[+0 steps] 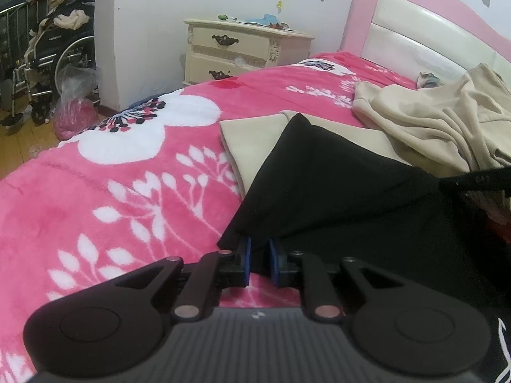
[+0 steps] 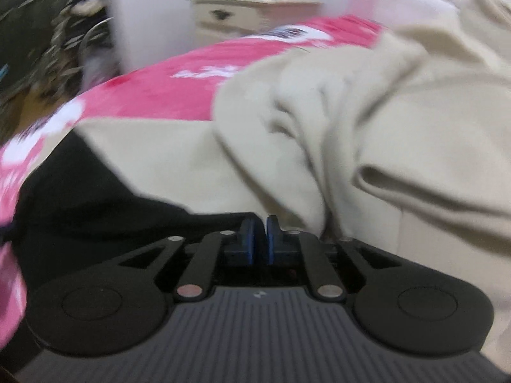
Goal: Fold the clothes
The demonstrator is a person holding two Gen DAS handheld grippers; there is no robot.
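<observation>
While the left gripper point(image 1: 259, 245) pinches an edge of the black garment point(image 1: 322, 178) lifted off the pink floral blanket point(image 1: 121, 172), the right gripper point(image 2: 259, 223), blurred, has its jaws nearly together at the black cloth's edge; a grasp cannot be told. Beyond: a folded beige piece point(image 1: 252, 134), crumpled beige clothes point(image 1: 440, 124), cream nightstand point(image 1: 242, 51), pink headboard point(image 1: 424, 16), wheelchair point(image 1: 54, 60).
</observation>
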